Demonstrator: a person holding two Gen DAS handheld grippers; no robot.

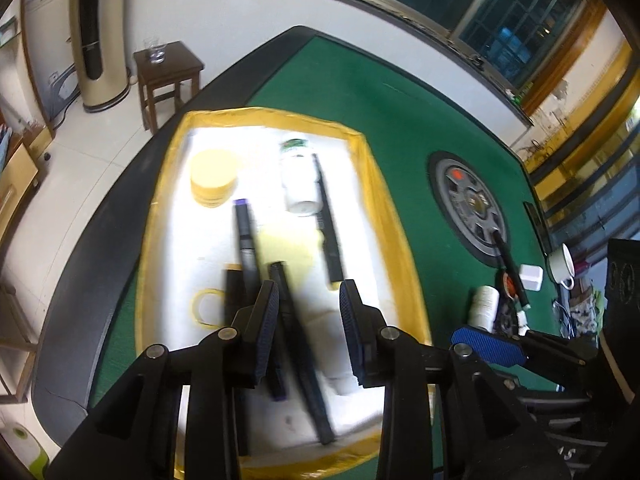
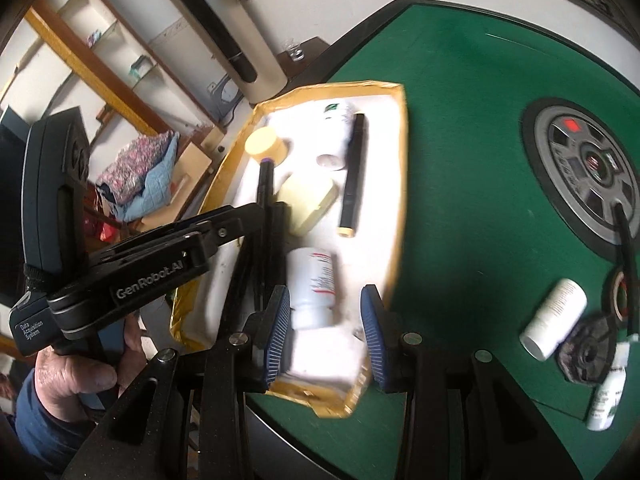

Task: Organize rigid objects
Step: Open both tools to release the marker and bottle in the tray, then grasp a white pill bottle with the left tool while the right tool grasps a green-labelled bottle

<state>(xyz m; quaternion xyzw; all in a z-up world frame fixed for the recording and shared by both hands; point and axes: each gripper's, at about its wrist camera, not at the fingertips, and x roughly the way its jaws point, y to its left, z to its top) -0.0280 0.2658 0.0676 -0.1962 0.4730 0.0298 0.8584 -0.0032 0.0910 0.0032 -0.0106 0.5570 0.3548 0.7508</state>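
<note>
Blue pads of the right gripper [image 2: 325,334] are seen spread, empty, above a white bottle [image 2: 313,286] lying in the yellow-edged tray [image 2: 394,216], its long axis toward twelve o'clock. Left gripper [image 1: 308,330] is spread over black pens [image 1: 298,344].

Left gripper [image 1: 308,308] angled steeply down above the tray [image 1: 362,168], jaws apart, nothing pressed between the pads. Right gripper [image 2: 325,316] tilted down over the tray's near end, jaws parted, pads touching nothing. Hand [image 2: 76,376] in a blue sleeve gripping the left handle beside the tray.
</note>
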